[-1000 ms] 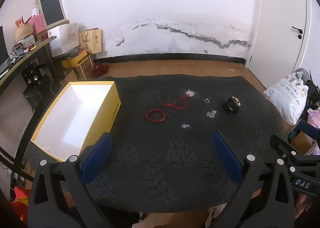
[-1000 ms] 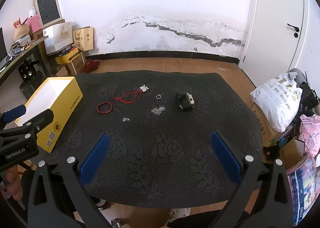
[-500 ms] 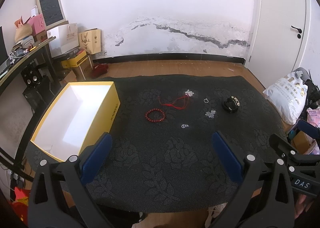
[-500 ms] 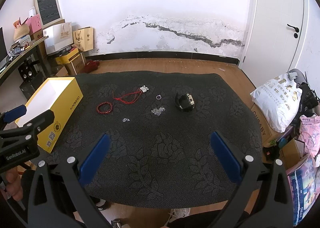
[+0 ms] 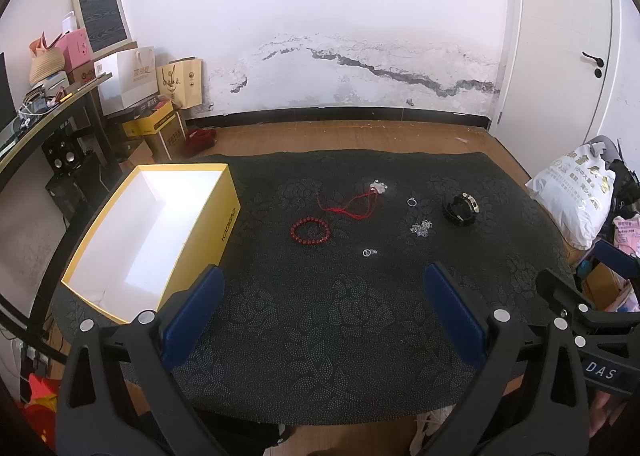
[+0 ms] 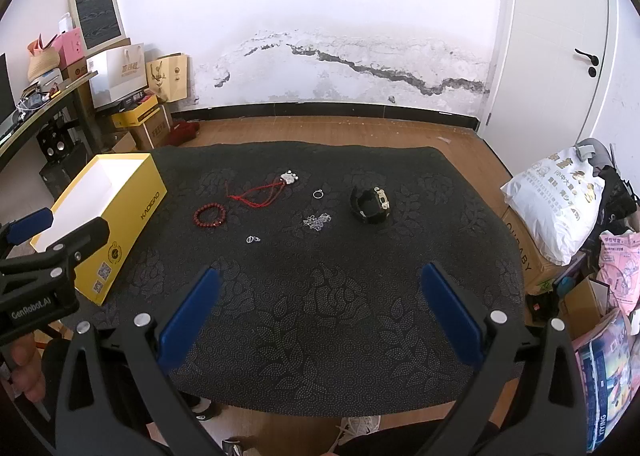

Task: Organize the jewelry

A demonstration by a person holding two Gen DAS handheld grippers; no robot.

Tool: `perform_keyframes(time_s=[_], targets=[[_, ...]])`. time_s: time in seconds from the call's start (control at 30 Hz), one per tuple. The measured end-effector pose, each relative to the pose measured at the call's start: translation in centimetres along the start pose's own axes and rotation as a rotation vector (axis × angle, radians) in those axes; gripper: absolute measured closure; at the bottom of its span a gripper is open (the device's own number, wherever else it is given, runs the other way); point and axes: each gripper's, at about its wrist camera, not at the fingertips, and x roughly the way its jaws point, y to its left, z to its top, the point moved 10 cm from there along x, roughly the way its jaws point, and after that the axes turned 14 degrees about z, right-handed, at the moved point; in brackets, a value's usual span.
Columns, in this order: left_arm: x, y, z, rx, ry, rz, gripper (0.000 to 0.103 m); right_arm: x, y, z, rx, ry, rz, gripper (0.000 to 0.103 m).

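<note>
Jewelry lies on the black patterned cloth [image 5: 320, 316]: a red bead bracelet [image 5: 310, 231], a red cord necklace with a silver pendant [image 5: 352, 204], a small ring [image 5: 412, 201], a silver chain [image 5: 420, 228], small earrings [image 5: 369, 253] and a black watch [image 5: 461, 209]. An open yellow box [image 5: 148, 232] with a white inside stands at the left. My left gripper [image 5: 324, 296] is open and empty above the near cloth. My right gripper [image 6: 320, 296] is open and empty; the bracelet [image 6: 209, 215], the watch [image 6: 370, 205] and the box [image 6: 104, 216] show beyond it.
A desk [image 5: 48, 116] with boxes and bags stands at the far left. A white sack [image 5: 576, 200] and packages lie right of the table. A white door [image 5: 572, 56] is at the back right. The left gripper's body [image 6: 44, 268] shows at the right wrist view's left edge.
The left gripper has drawn back slightly, so the jewelry looks a little farther away. The right gripper has barely moved. Both stay open.
</note>
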Motion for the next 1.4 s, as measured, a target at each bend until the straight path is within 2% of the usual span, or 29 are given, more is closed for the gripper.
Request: perform_keyframes(time_s=[1.4], targets=[[0.14,-0.18,-0.07,0.000,0.005,0.003,0.005,-0.13,0.00,-0.09,0.000,-0.003,0.002,0.006]])
